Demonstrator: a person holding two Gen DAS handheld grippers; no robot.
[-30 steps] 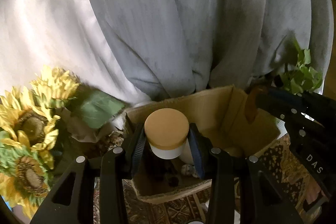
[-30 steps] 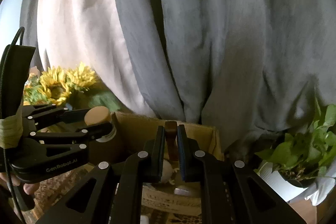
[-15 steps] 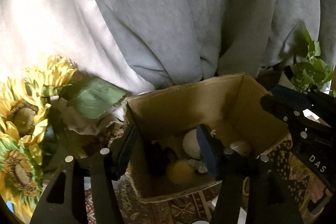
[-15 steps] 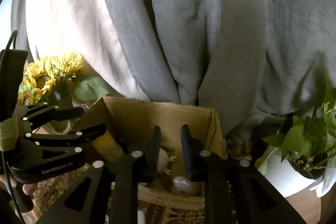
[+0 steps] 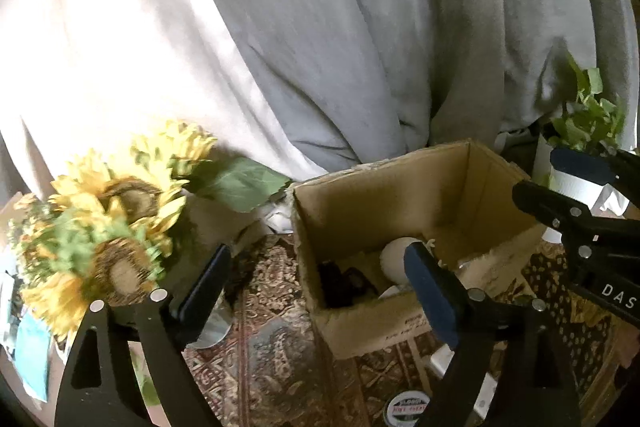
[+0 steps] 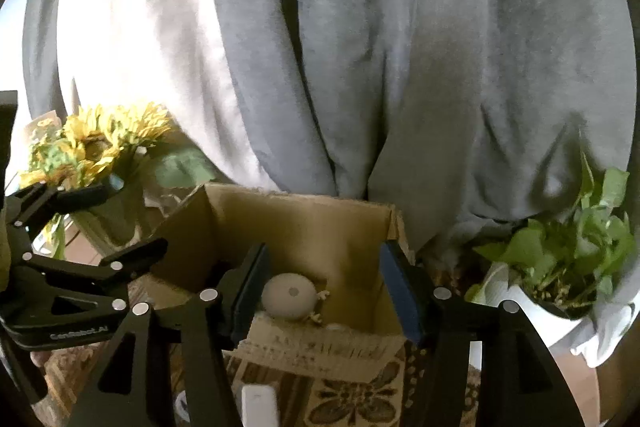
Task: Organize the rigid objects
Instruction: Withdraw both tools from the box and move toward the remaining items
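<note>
An open cardboard box (image 5: 404, 199) stands on a patterned cloth. It holds a white round object (image 5: 394, 255) and dark items (image 5: 344, 285). My left gripper (image 5: 320, 287) is open and empty, its jaws wide, at the box's front left corner. The box also shows in the right wrist view (image 6: 296, 223), with the white round object (image 6: 289, 295) inside. My right gripper (image 6: 324, 291) is open and empty in front of the box's near wall. The right gripper's arm shows at the far right of the left wrist view (image 5: 580, 227).
Sunflowers (image 5: 108, 211) stand left of the box. A potted green plant (image 6: 568, 259) in a white pot stands to the right. Grey and white curtains (image 5: 320, 27) hang behind. A round tin (image 5: 406, 407) and a white flat object (image 6: 258, 405) lie on the cloth near me.
Both grippers opened. The left let go of the tan-lidded jar and the right let go of the brown piece, both over the box. Both grippers then pulled back, the left shifting leftward.
</note>
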